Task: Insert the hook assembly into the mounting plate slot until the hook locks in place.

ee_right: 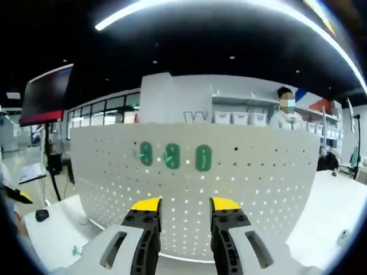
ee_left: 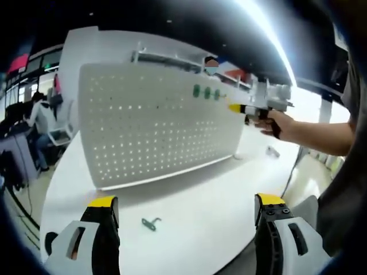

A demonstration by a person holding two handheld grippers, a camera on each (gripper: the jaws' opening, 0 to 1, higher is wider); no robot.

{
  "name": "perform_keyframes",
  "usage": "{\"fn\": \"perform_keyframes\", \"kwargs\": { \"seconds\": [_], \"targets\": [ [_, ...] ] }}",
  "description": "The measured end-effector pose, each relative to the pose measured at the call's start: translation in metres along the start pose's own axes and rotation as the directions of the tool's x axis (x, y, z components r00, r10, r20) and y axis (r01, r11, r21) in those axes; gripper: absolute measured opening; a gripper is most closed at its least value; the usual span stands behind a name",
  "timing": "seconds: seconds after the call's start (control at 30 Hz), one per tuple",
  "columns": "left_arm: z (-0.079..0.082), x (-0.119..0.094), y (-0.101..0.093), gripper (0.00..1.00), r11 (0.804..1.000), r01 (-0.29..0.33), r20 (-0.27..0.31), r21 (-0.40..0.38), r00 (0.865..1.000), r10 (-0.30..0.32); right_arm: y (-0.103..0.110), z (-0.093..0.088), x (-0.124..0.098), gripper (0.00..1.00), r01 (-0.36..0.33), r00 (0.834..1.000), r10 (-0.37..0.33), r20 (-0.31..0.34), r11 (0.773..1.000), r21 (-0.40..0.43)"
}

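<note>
White pegboard [ee_right: 229, 183] upright on table, three green hooks [ee_right: 172, 156] mounted; spare hook [ee_left: 151, 223], apparently green, flat.

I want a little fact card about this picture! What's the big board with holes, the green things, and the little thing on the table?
board: white pegboard standing upright on the white table
green things: three green hooks already on the pegboard, in a row near its top
loose piece: one green hook lying on the table in front of the board
left gripper: open, empty, low over the table
right gripper: open, empty, facing the board below the green hooks
</note>
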State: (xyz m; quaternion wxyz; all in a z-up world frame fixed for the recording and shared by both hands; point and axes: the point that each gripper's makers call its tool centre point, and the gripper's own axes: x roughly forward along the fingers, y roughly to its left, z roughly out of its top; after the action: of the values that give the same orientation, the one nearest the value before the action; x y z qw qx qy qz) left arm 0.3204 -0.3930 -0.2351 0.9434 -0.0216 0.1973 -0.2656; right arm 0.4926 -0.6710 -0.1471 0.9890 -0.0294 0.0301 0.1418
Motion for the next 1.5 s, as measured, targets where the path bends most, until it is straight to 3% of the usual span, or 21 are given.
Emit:
{"fn": "perform_keyframes", "kwargs": {
  "seconds": [0.27,0.37,0.47,0.57,0.7,0.83,1.07,1.17,1.27,1.5],
  "targets": [
    [-0.015,-0.002,0.003,1.0,1.0,-0.004,-0.029,-0.01,1.0,0.004,0.029,-0.033,-0.03,0.32,-0.095,0.992,0.092,-0.091,0.995,-0.023],
    [-0.021,-0.003,0.004,1.0,1.0,-0.005,-0.043,-0.019,0.999,0.005,0.042,-0.047,-0.042,0.27,-0.14,0.982,0.131,-0.139,0.989,-0.051],
    [-0.026,-0.004,0.005,1.0,1.0,-0.012,-0.059,-0.018,0.998,0.011,0.054,-0.055,-0.052,0.29,-0.16,0.975,0.156,-0.157,0.987,-0.013],
    [-0.031,-0.005,0.005,1.0,1.0,-0.014,-0.074,-0.009,0.997,0.014,0.065,-0.068,-0.063,0.29,-0.199,0.963,0.19,-0.19,0.98,-0.027],
    [-0.037,-0.004,0.007,1.0,0.999,-0.012,-0.067,-0.039,0.998,0.01,0.078,-0.076,-0.069,0.29,-0.238,0.955,0.235,-0.18,0.971,0.003],
    [-0.045,-0.004,0.012,1.0,0.999,-0.02,-0.097,-0.026,0.995,0.018,0.091,-0.08,-0.069,0.28,-0.259,0.948,0.254,-0.19,0.966,-0.002],
    [-0.051,-0.009,0.018,1.0,0.998,-0.043,-0.115,-0.041,0.993,0.039,0.118,-0.094,-0.075,0.28,-0.335,0.919,0.326,-0.221,0.942,-0.005],
    [-0.055,-0.012,0.022,1.0,0.996,-0.064,-0.118,-0.057,0.991,0.057,0.132,-0.106,-0.082,0.25,-0.381,0.893,0.373,-0.251,0.924,0.019],
    [-0.058,-0.014,0.024,1.0,0.995,-0.074,-0.117,-0.065,0.991,0.066,0.139,-0.114,-0.083,0.23,-0.39,0.886,0.382,-0.265,0.921,0.024],
    [-0.067,-0.017,0.027,1.0,0.993,-0.092,-0.147,-0.071,0.986,0.081,0.164,-0.133,-0.088,0.22,-0.456,0.84,0.443,-0.314,0.889,0.036]
  ]
}}
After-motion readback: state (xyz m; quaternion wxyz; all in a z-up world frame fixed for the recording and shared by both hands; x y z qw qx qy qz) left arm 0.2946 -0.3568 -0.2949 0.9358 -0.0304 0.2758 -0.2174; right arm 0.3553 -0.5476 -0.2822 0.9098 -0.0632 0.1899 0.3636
